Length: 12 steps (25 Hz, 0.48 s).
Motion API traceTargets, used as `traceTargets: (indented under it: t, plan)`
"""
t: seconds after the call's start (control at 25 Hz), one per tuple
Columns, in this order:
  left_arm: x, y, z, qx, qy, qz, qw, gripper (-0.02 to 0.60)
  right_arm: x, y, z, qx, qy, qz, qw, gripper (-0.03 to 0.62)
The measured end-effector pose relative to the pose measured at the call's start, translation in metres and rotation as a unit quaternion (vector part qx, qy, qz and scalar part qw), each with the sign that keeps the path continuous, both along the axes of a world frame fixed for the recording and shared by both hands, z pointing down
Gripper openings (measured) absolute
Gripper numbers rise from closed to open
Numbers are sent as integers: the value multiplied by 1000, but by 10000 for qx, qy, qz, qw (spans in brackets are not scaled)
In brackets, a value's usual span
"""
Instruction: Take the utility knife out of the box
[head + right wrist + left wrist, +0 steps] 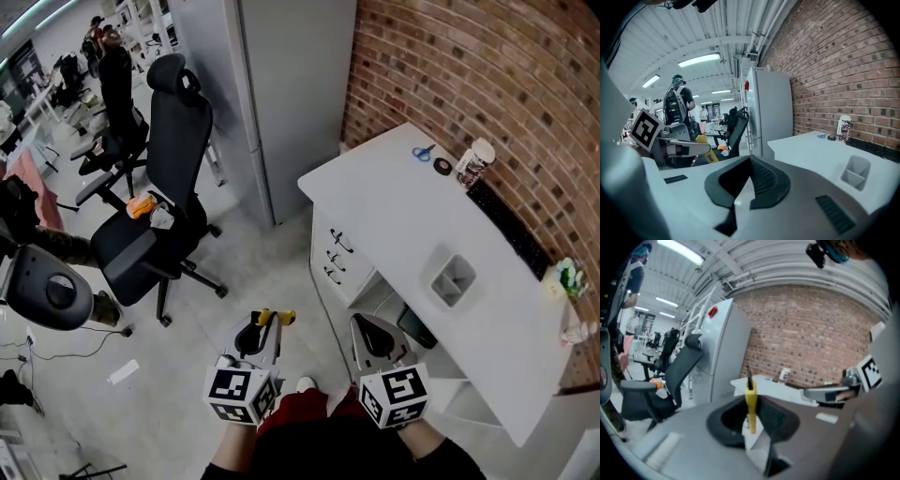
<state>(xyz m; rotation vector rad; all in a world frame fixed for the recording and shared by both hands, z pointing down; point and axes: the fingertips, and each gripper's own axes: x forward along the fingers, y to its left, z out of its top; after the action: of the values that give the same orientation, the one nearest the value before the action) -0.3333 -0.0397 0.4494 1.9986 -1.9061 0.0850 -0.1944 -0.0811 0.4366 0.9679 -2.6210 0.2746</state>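
A yellow utility knife point(276, 318) with a dark blade tip sticks out of my left gripper point(265, 325), which is shut on it over the floor, well left of the desk. In the left gripper view the knife point(750, 405) stands upright between the jaws. My right gripper point(366, 323) hangs beside the left one, near the desk's front edge; its jaws meet with nothing between them point(750, 163). The grey open box point(453, 279) sits on the white desk point(394, 202); it also shows at the right of the right gripper view point(855, 172).
Blue scissors point(423, 153), a tape roll point(442, 166) and a printed cup point(474, 161) lie at the desk's far end by the brick wall. A black office chair point(164, 202) stands left, a grey cabinet point(281, 84) behind. People stand far left.
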Motion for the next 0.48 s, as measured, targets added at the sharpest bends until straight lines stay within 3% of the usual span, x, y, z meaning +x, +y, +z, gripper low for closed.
traceTargets:
  t: [0.48]
  plan:
    - [-21, 18, 0, 6, -5, -152, 9999, 60, -16, 12, 0, 39, 83, -67, 9999, 8]
